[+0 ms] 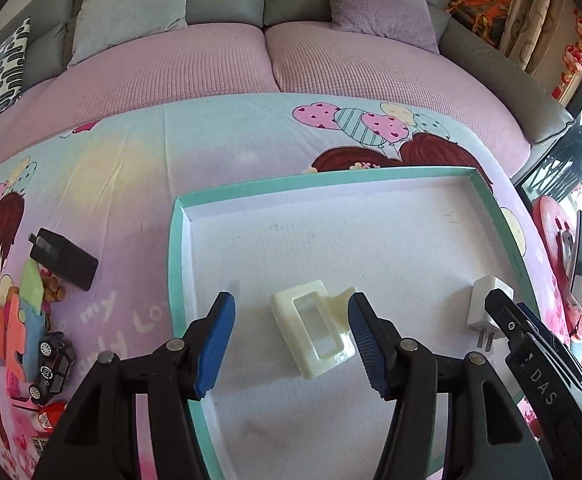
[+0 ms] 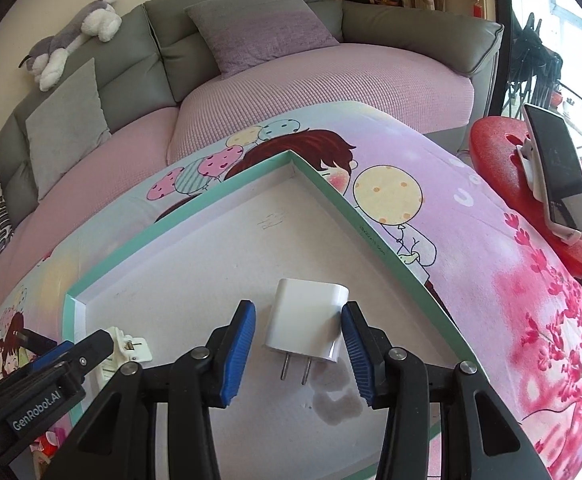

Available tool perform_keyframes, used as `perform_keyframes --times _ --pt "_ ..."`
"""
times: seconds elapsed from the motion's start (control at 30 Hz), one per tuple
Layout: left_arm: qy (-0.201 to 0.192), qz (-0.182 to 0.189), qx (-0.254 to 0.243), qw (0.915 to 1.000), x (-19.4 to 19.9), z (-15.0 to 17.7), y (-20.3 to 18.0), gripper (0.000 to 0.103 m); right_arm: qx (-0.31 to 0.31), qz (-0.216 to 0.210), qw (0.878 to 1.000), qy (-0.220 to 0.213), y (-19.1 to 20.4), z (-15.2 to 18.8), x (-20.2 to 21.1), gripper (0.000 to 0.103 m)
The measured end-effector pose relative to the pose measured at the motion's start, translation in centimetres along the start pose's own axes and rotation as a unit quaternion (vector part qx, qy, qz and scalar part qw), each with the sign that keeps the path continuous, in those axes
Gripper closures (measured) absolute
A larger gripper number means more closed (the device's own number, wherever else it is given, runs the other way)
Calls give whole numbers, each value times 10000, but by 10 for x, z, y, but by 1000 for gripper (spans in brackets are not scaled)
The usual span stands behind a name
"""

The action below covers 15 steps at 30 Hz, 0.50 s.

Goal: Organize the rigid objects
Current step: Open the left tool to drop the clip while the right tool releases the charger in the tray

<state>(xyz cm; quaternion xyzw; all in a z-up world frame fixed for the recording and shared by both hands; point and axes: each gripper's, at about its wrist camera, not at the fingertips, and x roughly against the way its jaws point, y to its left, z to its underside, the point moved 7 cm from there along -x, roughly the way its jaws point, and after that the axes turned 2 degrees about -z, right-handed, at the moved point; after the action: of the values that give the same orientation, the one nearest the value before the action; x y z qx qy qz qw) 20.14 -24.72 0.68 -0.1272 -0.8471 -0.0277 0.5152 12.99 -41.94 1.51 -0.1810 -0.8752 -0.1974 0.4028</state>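
Inside the teal-rimmed tray (image 1: 179,240) on the tabletop, a cream plastic holder (image 1: 315,330) lies flat between the jaws of the left gripper (image 1: 291,344), released and clear of it. It looks light, stiff, smooth; take its long sides. Near the tray's right wall, the right gripper (image 2: 299,350) brackets a white charger (image 2: 309,320), the right pad touching or nearly so, grip uncertain.

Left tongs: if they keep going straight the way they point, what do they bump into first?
Probably the cream plastic holder lying in the teal box, right between the open left tongs. Depth is hard to judge.
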Motion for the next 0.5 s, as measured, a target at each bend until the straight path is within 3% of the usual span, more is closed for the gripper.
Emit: perform_keyframes --times 0.07,0.13,0.27,0.37,0.5 --pt "-32 -27 119 9999 -1 2 5 25 22 -38 10000 17 1 0 0 51" --pt "-110 -119 184 9997 -2 2 8 16 39 -89 9999 33 4 0 0 41" --pt "-214 -283 268 9990 1 4 16 13 138 -110 9998 84 8 2 -1 32" --pt "-311 -306 388 9983 7 3 23 5 237 -47 9997 77 9 2 -3 21" --pt "-436 -450 631 9960 16 2 39 5 303 -47 9995 6 11 0 -1 0"
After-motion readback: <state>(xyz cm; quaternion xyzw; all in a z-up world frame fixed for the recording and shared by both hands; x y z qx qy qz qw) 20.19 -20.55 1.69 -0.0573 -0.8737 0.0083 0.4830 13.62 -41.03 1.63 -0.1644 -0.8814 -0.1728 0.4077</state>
